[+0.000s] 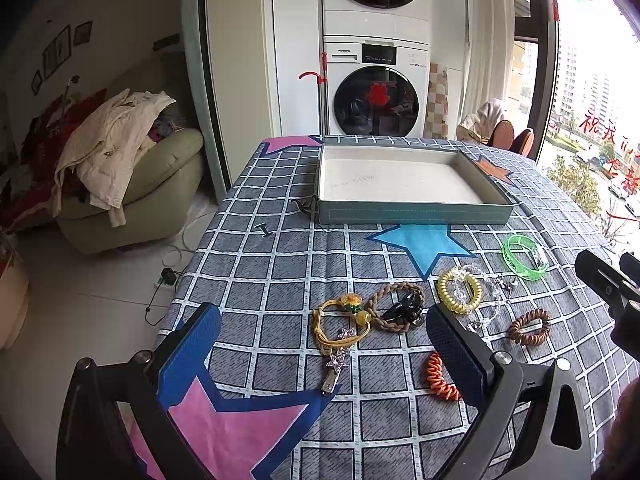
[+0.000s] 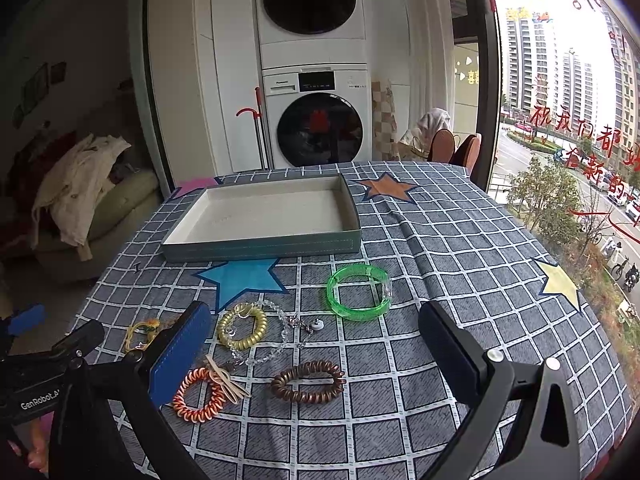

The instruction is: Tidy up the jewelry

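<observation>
Looking along the left gripper (image 1: 320, 344) first, its blue-padded fingers are spread wide and empty, hovering over the near end of the grey checked tablecloth with coloured stars (image 1: 280, 272). Between them lie a yellow cord bracelet with an orange flower bead (image 1: 340, 326) and a silver star-studded hair clip (image 1: 335, 368), with a brown braided cord loop (image 1: 394, 306) just beyond. To the right sit a gold coil hair tie (image 1: 460, 292), a clear crystal bead bracelet (image 1: 494, 298), a brown coil hair tie (image 1: 529, 327), an orange coil hair tie (image 1: 438, 378) partly behind the finger, and a translucent green plastic bangle (image 1: 525, 257). The shallow teal tray with a pale lining (image 1: 412, 213) stands well apart, farther back, with nothing inside.

From the right wrist, the right gripper (image 2: 316, 348) also gapes open, grasping nothing, poised above the brown and orange coil ties. The green bangle sits just ahead, between the fingers and the tray.

As I judge it, sorting has not begun: every piece is on the cloth and all must go into the tray.
</observation>
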A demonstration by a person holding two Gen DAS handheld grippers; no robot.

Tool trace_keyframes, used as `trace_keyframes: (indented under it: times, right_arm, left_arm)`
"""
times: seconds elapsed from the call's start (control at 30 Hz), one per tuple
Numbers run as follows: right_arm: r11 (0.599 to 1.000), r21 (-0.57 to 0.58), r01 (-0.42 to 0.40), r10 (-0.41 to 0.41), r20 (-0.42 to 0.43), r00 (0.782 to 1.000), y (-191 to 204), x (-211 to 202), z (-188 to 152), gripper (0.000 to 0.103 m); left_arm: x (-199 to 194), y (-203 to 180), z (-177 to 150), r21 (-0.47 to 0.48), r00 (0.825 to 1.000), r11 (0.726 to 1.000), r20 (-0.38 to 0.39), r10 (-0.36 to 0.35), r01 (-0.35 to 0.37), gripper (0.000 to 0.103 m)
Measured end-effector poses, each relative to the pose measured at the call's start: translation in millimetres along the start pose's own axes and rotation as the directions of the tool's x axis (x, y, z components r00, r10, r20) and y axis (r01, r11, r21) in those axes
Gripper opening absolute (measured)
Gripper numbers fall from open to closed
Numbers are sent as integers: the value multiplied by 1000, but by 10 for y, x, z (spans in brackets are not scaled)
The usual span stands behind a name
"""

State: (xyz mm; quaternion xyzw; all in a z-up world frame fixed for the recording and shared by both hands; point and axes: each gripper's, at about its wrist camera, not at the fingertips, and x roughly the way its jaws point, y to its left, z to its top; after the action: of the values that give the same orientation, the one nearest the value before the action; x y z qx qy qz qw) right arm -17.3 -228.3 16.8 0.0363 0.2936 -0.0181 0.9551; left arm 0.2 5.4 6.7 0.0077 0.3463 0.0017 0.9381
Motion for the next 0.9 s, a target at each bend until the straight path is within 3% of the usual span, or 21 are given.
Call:
trace_keyframes:
  times: [0.9]
  right_arm:
    - [1000,10,4,-4,1,1000,-26,15,2,103]
  left_arm:
    - [-19,-51,1,15,1000,1000,7,-3,3,103]
